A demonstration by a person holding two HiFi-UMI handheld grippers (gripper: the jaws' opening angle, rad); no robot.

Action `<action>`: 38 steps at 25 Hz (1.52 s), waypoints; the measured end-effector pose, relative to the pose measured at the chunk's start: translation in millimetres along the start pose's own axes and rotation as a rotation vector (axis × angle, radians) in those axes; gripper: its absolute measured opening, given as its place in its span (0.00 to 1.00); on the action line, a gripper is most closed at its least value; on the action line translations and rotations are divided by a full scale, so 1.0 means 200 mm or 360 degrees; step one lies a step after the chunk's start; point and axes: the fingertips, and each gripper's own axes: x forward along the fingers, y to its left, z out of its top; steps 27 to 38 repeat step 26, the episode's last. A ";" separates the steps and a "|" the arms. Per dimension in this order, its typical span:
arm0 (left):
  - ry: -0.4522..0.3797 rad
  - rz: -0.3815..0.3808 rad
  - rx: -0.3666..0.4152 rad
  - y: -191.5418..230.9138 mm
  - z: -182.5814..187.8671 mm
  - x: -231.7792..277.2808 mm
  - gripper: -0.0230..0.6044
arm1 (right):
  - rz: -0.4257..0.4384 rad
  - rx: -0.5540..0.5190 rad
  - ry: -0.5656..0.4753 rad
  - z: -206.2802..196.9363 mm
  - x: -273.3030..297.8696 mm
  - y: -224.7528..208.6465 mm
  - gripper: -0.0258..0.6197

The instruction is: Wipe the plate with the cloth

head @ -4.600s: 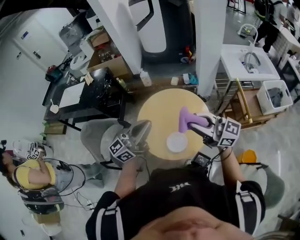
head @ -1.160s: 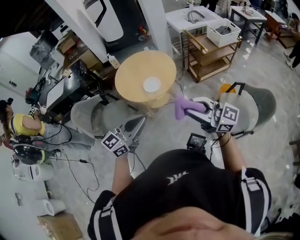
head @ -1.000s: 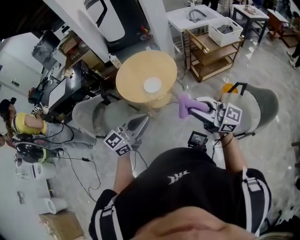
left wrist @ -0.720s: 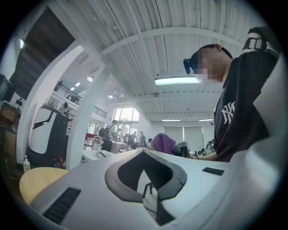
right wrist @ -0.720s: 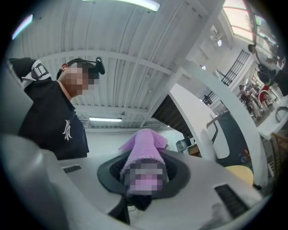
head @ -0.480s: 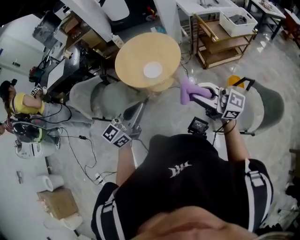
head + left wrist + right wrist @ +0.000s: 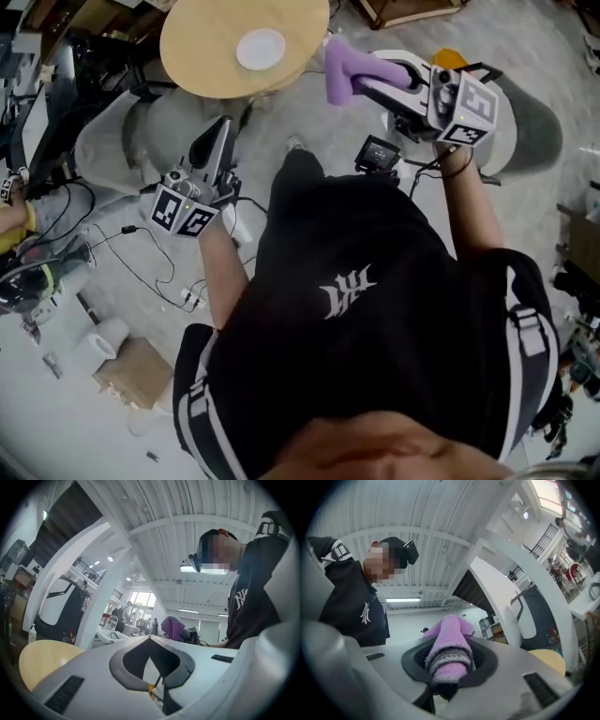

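Right tongs [image 7: 354, 79] pinching a fluffy lilac cloth [image 7: 446, 654]. The cloth is folded into a thick roll, and its loose end sticks out past the tips. Left tongs [image 7: 218, 131] pressed together with nothing between them, held low at our left side.

Both tongs are well apart from the small round white plate [image 7: 261, 49]. It lies flat near the middle of the round pale wooden counter [image 7: 192, 58], at the top of the head view. We are standing back from the counter, on a grey speckled floor [image 7: 112, 281]. A grey chair [image 7: 117, 141] stands just beside the counter on our left, and thin black cables [image 7: 141, 246] trail over the floor near it.

What could go wrong, as we judge it:

- **The plate skidding.** Nothing holds it down. The counter top looks smooth, so a sideways wipe could push the plate toward the rim — steadying it with the empty left tongs would help.
- **The cloth slipping.** Only the middle of the roll is pinched, so pressing down hard could drag it out of the tongs or unroll it.
- **The tongs scraping.** If the cloth bunches back, the bare tips could scrape the plate.
- **A snagged foot.** On the way to the counter, the cables and the chair lie close to our path, and a foot could catch on them.
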 end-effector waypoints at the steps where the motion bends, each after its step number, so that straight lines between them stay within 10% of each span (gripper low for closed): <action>1: 0.0001 -0.0017 -0.0011 0.06 0.01 0.02 0.06 | -0.0016 -0.0019 0.0005 0.01 0.04 -0.04 0.18; 11: 0.0041 -0.0118 -0.0001 0.34 0.19 0.20 0.06 | -0.0020 -0.0094 0.0058 0.11 0.30 -0.16 0.17; 26: 0.0035 -0.0013 -0.0014 -0.49 -0.01 -0.01 0.06 | 0.0088 -0.0045 0.0151 -0.02 -0.19 0.40 0.17; 38: 0.0035 -0.0013 -0.0014 -0.49 -0.01 -0.01 0.06 | 0.0088 -0.0045 0.0151 -0.02 -0.19 0.40 0.17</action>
